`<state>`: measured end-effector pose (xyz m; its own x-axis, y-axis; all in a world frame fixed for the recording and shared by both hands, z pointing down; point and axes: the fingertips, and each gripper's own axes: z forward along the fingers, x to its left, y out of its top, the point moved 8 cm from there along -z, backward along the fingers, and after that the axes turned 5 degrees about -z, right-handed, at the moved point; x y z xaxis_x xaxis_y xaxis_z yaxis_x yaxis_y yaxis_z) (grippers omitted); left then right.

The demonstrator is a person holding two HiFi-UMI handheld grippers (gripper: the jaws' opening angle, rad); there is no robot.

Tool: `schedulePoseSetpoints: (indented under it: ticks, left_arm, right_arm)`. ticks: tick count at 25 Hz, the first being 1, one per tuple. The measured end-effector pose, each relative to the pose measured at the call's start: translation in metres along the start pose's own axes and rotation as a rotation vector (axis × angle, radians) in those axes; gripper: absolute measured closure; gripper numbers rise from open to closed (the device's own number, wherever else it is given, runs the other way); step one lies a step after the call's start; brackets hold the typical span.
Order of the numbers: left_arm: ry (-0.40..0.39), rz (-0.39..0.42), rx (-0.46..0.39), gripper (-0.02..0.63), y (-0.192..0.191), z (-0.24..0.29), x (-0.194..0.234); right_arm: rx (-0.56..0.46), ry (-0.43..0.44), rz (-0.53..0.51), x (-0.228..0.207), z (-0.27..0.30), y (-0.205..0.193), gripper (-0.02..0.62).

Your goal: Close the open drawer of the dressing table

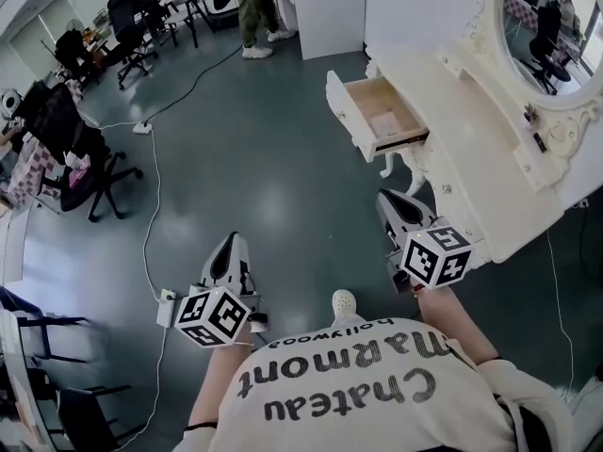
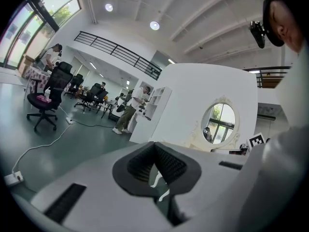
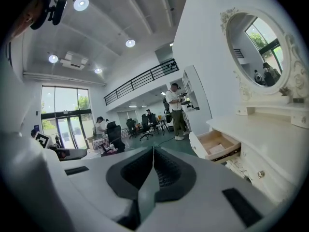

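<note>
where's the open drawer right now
In the head view the open drawer juts left from the dressing table, upper right, ahead of the right gripper.

The mirror (image 1: 551, 26) is cut off by the picture's edge. The paper (image 1: 384, 122) in the drawer (image 1: 343, 113) is too small to read.

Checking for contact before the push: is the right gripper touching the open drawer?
Apart. The head view shows floor between the right gripper and the open drawer.
</note>
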<state>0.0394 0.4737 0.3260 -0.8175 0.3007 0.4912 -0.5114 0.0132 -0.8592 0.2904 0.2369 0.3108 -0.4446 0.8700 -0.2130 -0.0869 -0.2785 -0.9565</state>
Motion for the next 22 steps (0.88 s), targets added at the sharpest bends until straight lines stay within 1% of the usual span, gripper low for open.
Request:
schedulePoseSetpoints:
  ticks: [5,9,16,22]
  left_arm:
    - [0.001,0.002,-0.032,0.598,0.014,0.052,-0.001]
    - [0.008,-0.01,-0.041,0.598,0.019,0.087,0.0]
    - [-0.004,0.0,-0.058,0.598,0.024,0.14,-0.008]
    - [0.001,-0.004,-0.044,0.598,0.02,0.163,-0.007]
  right_arm:
    - [0.003,0.024,0.029,-0.037,0.049,0.017,0.563]
    - [0.002,0.051,0.019,-0.059,0.078,0.031,0.563]
    - [-0.004,0.052,0.009,-0.098,0.108,0.046,0.563]
    - [-0.001,0.045,0.031,-0.118,0.122,0.045,0.563]
